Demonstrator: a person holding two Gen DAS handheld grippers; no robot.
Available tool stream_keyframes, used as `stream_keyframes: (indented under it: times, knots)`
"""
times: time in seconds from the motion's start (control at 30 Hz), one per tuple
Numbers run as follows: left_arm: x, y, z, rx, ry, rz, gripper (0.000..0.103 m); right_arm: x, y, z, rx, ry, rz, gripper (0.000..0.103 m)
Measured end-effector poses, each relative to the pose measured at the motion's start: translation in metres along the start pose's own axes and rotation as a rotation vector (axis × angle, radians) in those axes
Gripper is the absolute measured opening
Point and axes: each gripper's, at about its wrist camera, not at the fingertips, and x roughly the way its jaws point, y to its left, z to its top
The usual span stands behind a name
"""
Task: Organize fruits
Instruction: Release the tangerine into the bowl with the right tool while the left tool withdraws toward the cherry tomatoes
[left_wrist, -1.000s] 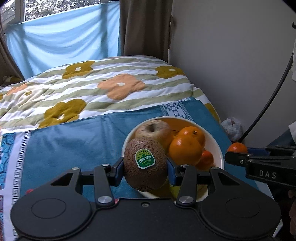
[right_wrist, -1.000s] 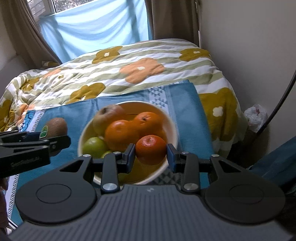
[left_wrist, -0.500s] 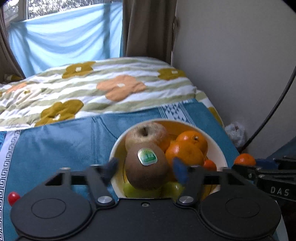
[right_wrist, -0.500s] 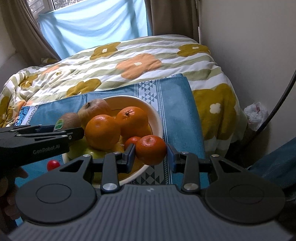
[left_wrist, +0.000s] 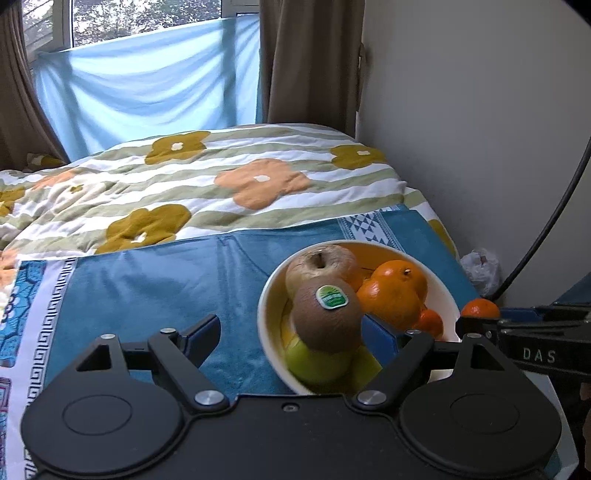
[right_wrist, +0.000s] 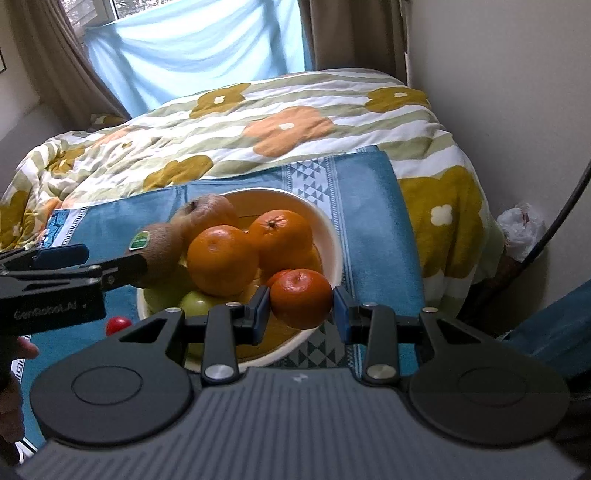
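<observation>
Atop smooth round fruit (left_wrist: 317, 360), fuzzy oval kiwi (left_wrist: 325, 319) rests

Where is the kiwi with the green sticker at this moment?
In the left wrist view the kiwi lies in the white bowl, on a green apple and before the brownish apple, between the open left hand-held gripper fingers.

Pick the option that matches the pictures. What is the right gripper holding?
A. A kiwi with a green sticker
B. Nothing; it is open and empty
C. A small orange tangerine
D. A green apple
C: in the right wrist view the right gripper is shut on the tangerine, held over the near rim of the bowl; the kiwi lies in the bowl.
</observation>
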Motion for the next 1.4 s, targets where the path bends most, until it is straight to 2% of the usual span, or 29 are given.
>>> stream_keyframes:
  times: [0.7, 0.73, 0.8, 0.87, 1.4]
  knots:
    - [-0.038, 0.027, -0.026, -0.094, -0.003, 0.133, 0.087, 0.024, 0.022, -0.007, -0.107, 0.049, 0.091, 0.053]
    - [-0.040, 0.027, -0.027, -0.099, -0.004, 0.137, 0.087, 0.023, 0.022, -0.008, -0.111, 0.039, 0.085, 0.058]
    - [-0.044, 0.027, -0.028, -0.107, -0.008, 0.143, 0.087, 0.017, 0.023, -0.008, -0.120, 0.014, 0.068, 0.093]
    - [-0.047, 0.027, -0.028, -0.113, -0.012, 0.148, 0.087, 0.011, 0.023, -0.009, -0.121, -0.020, 0.063, 0.100]
    - [-0.097, 0.040, -0.037, -0.168, -0.049, 0.208, 0.087, -0.028, 0.037, -0.005, -0.130, -0.051, 0.104, 0.100]
